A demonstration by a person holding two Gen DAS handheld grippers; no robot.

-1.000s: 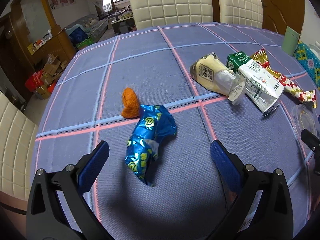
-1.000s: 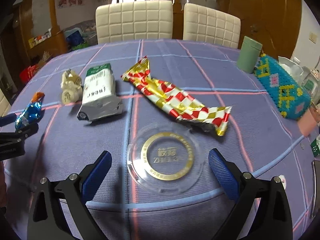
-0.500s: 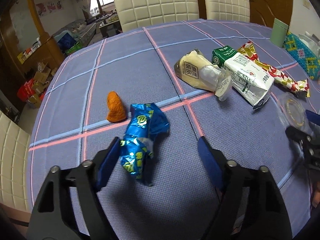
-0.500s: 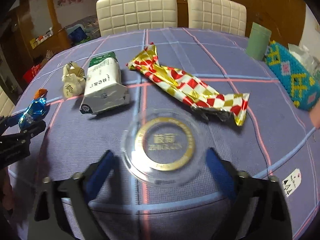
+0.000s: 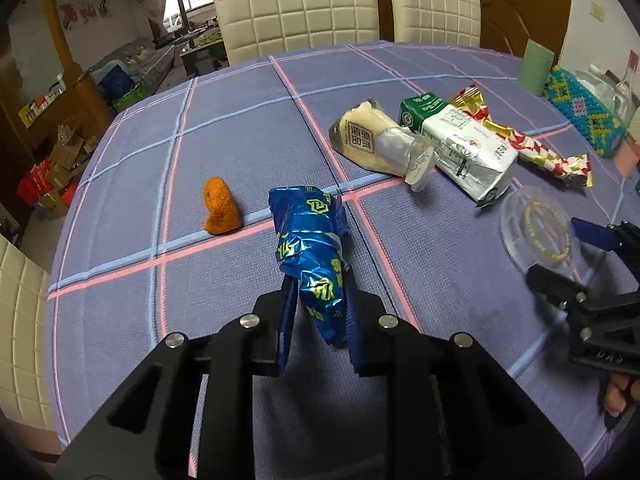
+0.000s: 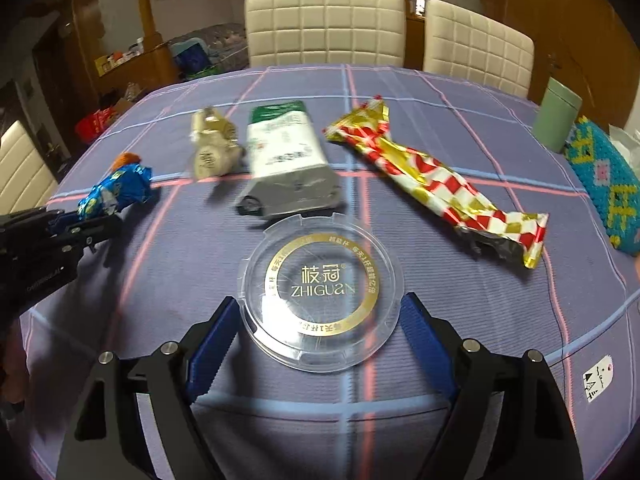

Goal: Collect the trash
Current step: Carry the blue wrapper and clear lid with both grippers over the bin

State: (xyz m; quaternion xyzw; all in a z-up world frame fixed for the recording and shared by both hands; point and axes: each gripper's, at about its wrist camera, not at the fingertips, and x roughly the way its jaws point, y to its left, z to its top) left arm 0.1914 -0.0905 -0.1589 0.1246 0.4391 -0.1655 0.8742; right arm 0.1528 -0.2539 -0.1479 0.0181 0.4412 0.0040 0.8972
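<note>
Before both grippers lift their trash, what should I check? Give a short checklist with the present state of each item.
1. Left gripper jaws just closed on the blue wrapper: ok.
2. Wrapper off the table: cannot tell.
3. Clear lid between the right gripper fingers: ok.
4. Right pads pressing the lid: not ok, gaps show.
5. Milk carton clear of the lid: cannot tell, edges very close.

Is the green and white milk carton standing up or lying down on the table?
Lying down. The milk carton rests on its long side on the tablecloth, its green end pointing away toward the chairs.
</note>
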